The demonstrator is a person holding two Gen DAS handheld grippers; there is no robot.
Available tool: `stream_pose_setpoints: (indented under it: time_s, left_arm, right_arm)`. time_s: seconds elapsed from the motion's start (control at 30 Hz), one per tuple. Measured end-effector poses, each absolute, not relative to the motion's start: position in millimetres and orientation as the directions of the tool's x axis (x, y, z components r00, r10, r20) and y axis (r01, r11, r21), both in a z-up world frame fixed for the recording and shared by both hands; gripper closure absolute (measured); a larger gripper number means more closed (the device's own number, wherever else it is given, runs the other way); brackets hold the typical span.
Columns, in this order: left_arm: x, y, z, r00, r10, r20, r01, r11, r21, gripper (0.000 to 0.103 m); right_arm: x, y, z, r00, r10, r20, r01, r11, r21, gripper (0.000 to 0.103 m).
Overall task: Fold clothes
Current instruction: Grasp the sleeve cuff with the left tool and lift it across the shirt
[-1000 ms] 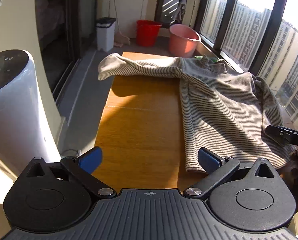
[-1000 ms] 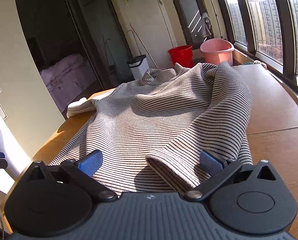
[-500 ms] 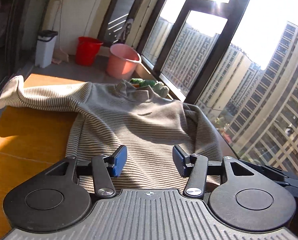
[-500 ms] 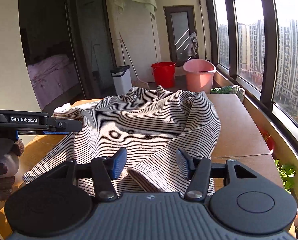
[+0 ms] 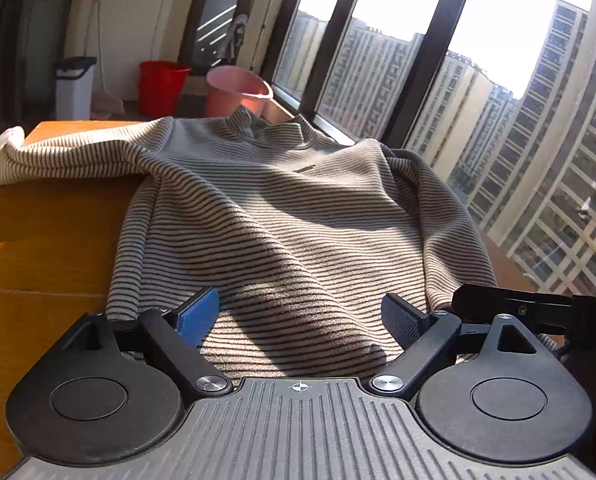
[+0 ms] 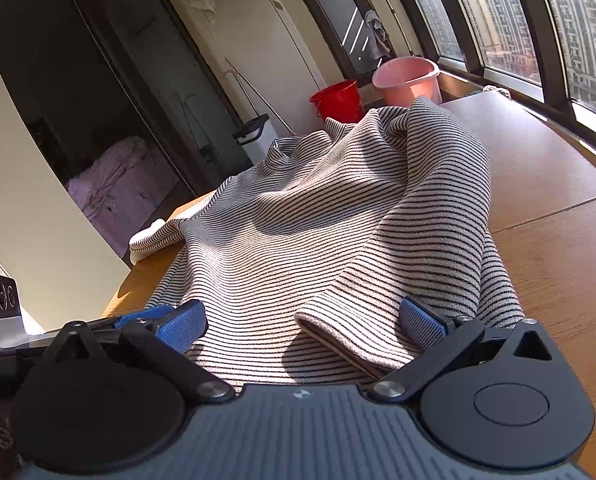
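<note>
2 handheld grippers poise at the near hem of a striped sweater (image 5: 281,224) spread over a wooden bench (image 5: 45,240) on a sunlit balcony. The left gripper (image 5: 304,312) has its fingers spread wide over the hem toward the garment's left side, gripping nothing. The right gripper (image 6: 304,322) is equally wide open, a folded-in sleeve cuff (image 6: 338,332) lying between its blue pads (image 6: 179,326), not pinched. The step in hand appears to be taking the hem; done well, each gripper would likely close on both fabric layers near its own corner, then lift evenly so the body folds toward the collar without dragging the sleeve askew. Both tools sit low and level, side by side, pointing along the bench. The other sleeve (image 5: 57,156) trails toward the bench's far left edge. Beyond stand a pink bucket (image 5: 237,94), a red bucket (image 5: 159,86) and a white bin (image 5: 73,88).
</note>
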State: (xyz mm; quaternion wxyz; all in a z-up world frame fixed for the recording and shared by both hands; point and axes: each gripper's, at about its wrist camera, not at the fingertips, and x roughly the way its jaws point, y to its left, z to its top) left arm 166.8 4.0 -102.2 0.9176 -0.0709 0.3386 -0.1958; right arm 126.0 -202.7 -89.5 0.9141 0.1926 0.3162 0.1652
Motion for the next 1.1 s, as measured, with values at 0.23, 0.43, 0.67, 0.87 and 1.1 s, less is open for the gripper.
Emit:
stream_pose_setpoints:
  time_s: [0.23,0.43,0.67,0.87,1.1]
  left_arm:
    - [194,65,-51,0.802,-0.21,-0.559,0.066,0.962,-0.266,0.012]
    - [304,143,-37,0.732,0.266,-0.628,-0.443,0.885,-0.142,0.023]
    - [352,164,-74,0.605,0.299,-0.738,-0.504,0.861,-0.065,0.032]
    - [346,142,-83,0.631,0.351,-0.692,-0.423,0.903,0.072,0.046]
    - [339,134,-78,0.668,0.318,-0.673,-0.362,0.929,0.08,0.091]
  right_arm:
    - [117,-207,-90,0.76,0.441,-0.477,-0.204,0.859,0.469,0.0]
    - [116,-210,-92,0.77,0.448,-0.454,-0.202,0.847,0.492,0.0]
    - [115,-223,-98,0.775,0.487,-0.403,-0.206,0.797,0.568,0.0]
    - [113,-225,-99,0.776,0.491,-0.394,-0.205,0.789,0.579,0.0]
    - [114,-227,-100,0.775,0.495,-0.392,-0.207,0.786,0.583,0.0]
